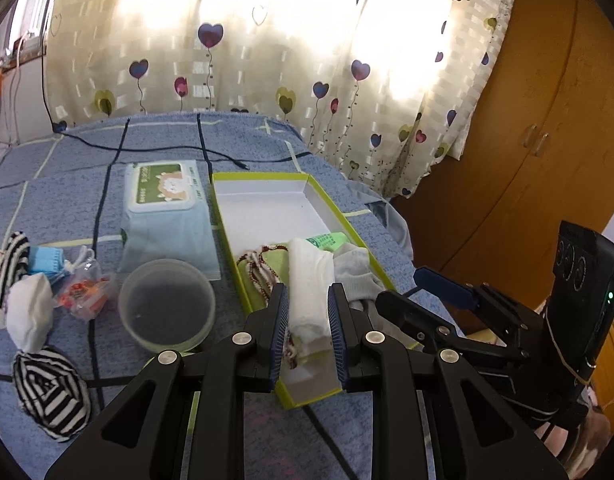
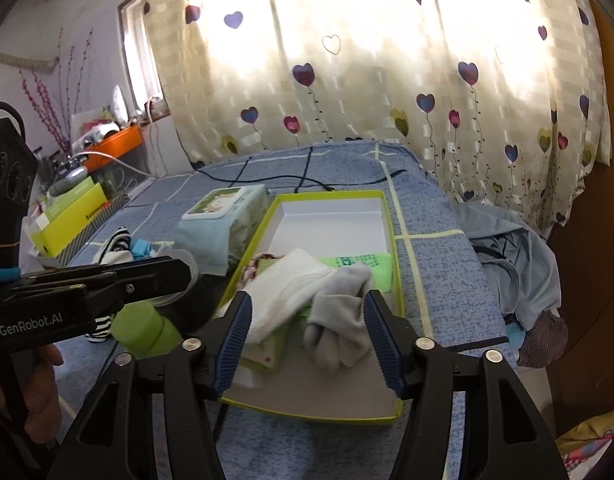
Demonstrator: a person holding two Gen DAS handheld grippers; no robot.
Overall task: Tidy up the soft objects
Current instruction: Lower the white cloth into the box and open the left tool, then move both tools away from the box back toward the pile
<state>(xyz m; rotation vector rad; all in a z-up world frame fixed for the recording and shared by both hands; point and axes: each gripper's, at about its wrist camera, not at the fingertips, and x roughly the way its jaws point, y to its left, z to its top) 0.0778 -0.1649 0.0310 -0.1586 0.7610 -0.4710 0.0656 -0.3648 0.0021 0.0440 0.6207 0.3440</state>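
Left claw (image 1: 307, 312): part open, pads either side of white rolled cloth (image 1: 309, 280), contact unclear, can't call a grip. Cloth lies in green box (image 1: 263, 178) on bed, long axis along claw's pointing line. Right claw (image 2: 307, 336): open, empty; grey sock (image 2: 339, 320) dead ahead between its fingers, untouched. Left nearer cloth, right nearer sock.
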